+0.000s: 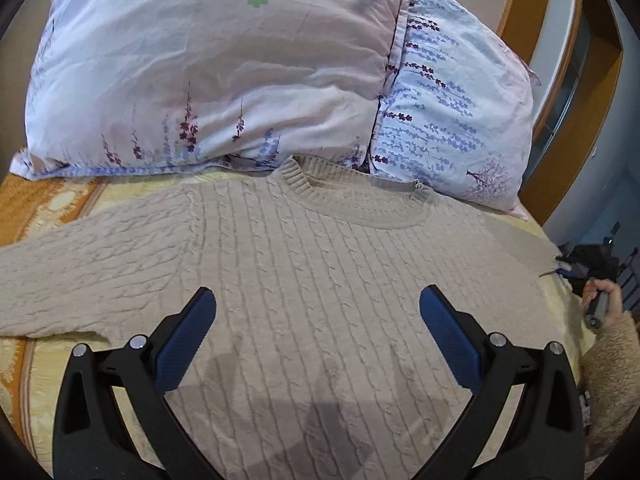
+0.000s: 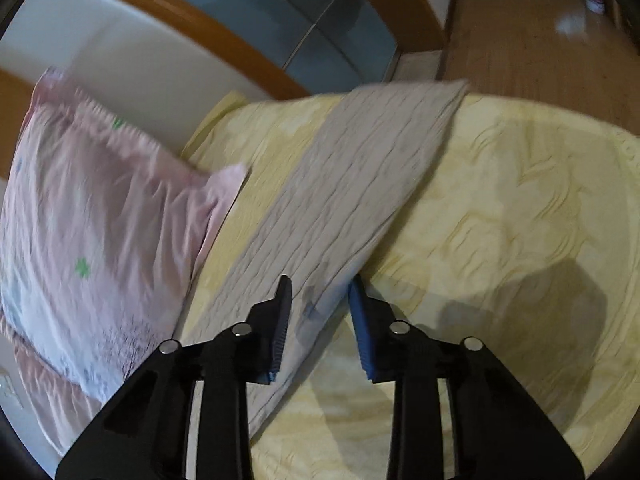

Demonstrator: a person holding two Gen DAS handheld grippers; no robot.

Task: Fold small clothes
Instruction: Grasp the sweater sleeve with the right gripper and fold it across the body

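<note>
A beige cable-knit sweater (image 1: 312, 256) lies flat on the bed, collar toward the pillows, its left sleeve (image 1: 80, 264) stretched out to the left. My left gripper (image 1: 316, 300) is wide open and hovers over the sweater's body, holding nothing. In the right wrist view the sweater's right sleeve (image 2: 352, 200) runs away across the yellow bedspread (image 2: 520, 208). My right gripper (image 2: 320, 292) is open with the sleeve's near part lying between its fingers; the jaws are apart and not pinching. The right hand also shows in the left wrist view (image 1: 600, 300) at the bed's right edge.
Two floral pillows (image 1: 224, 64) (image 1: 452, 112) lie against the wooden headboard (image 2: 168, 12) behind the collar. One pillow (image 2: 100, 224) shows left of the sleeve. The wooden floor (image 2: 528, 32) lies beyond the bed's far edge. Dark objects (image 1: 592, 260) stand on the floor at right.
</note>
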